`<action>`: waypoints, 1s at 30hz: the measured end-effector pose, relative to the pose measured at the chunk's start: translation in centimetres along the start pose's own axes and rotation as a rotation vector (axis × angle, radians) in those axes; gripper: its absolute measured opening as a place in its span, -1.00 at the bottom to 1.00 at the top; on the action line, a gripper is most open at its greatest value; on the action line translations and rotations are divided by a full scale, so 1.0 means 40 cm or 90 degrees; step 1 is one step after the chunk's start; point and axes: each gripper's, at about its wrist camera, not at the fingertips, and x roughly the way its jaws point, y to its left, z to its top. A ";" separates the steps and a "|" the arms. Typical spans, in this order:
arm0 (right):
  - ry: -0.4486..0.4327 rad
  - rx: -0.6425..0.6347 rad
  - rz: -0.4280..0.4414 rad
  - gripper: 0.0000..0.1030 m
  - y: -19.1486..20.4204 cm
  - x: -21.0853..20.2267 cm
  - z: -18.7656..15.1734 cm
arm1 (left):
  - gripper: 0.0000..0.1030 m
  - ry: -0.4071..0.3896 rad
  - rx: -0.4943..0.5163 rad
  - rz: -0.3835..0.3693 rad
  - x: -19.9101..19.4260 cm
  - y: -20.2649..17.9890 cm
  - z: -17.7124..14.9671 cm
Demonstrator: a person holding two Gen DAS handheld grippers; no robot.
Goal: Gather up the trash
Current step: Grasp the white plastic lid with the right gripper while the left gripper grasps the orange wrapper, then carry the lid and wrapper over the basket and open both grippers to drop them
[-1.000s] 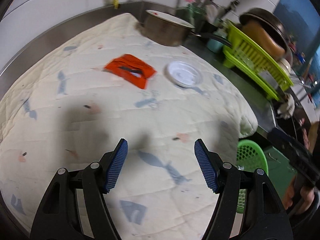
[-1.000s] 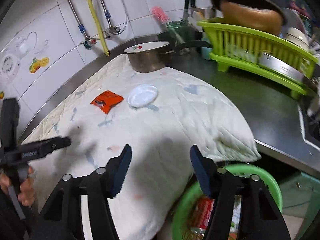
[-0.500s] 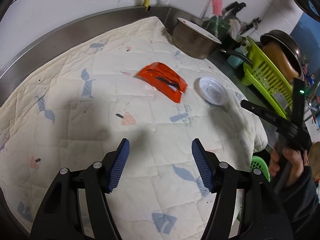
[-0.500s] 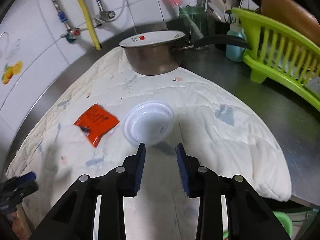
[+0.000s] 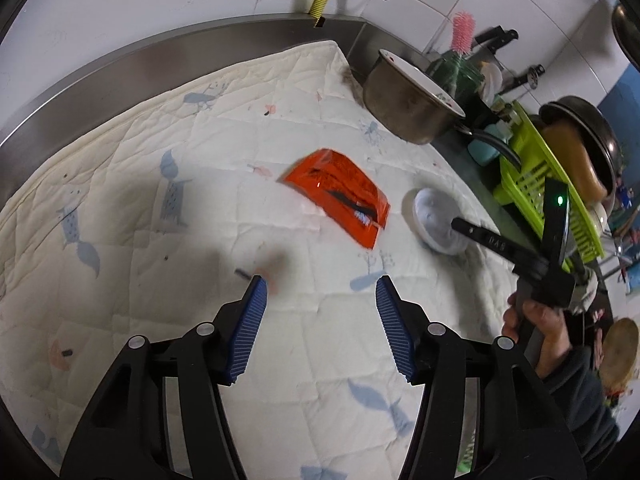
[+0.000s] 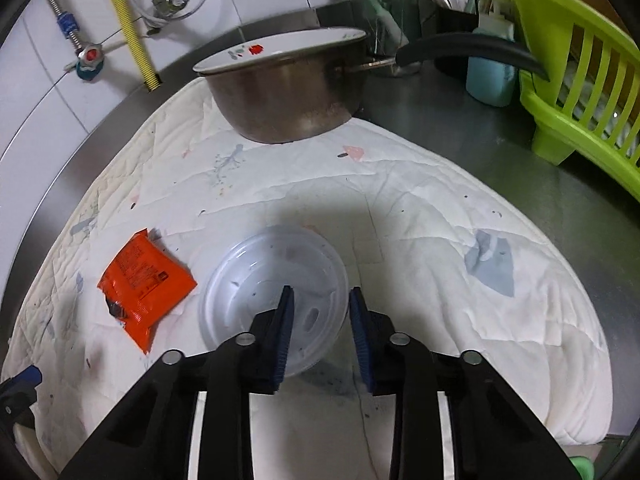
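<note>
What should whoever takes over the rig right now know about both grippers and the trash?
Left gripper: empty, jaws closing, short of the orange wrapper.
Right gripper: jaws closing over the near rim of the clear plastic lid; no grip seen yet.
Both pieces lie side by side on the quilted cloth, in front of the saucepan.
Done: nothing picked up.
Left: grasp the lid and wrapper and bin them.

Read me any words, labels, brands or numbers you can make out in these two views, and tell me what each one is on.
None can be read with confidence.
Orange packet: rows of small print and a dark square mark, too small to read.
Right gripper arm, in the left wrist view: a few raised letters, too blurred to read.
Pot rim: red and grey spots, a decoration, not text.
Plastic lid: no lettering visible.
</note>
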 end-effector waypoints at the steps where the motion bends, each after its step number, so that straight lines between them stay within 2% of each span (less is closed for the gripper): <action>1: 0.000 0.003 0.005 -0.56 -0.002 0.003 0.001 | 0.06 0.001 -0.008 -0.004 0.010 -0.002 0.011; 4: 0.001 0.006 0.011 -0.83 -0.009 0.012 0.000 | 0.06 0.007 -0.029 -0.012 0.036 0.000 0.035; 13: -0.032 0.015 0.040 -0.89 -0.022 -0.039 -0.011 | 0.06 0.027 -0.143 -0.052 0.146 0.039 0.104; 21: -0.052 -0.025 0.044 -0.90 -0.014 -0.119 -0.042 | 0.10 0.037 -0.175 -0.026 0.219 0.069 0.157; 26: -0.060 -0.029 0.060 -0.90 -0.018 -0.157 -0.068 | 0.11 0.040 -0.199 -0.038 0.255 0.088 0.179; 30: -0.063 -0.035 0.061 -0.90 -0.017 -0.178 -0.087 | 0.11 0.050 -0.219 -0.071 0.282 0.091 0.191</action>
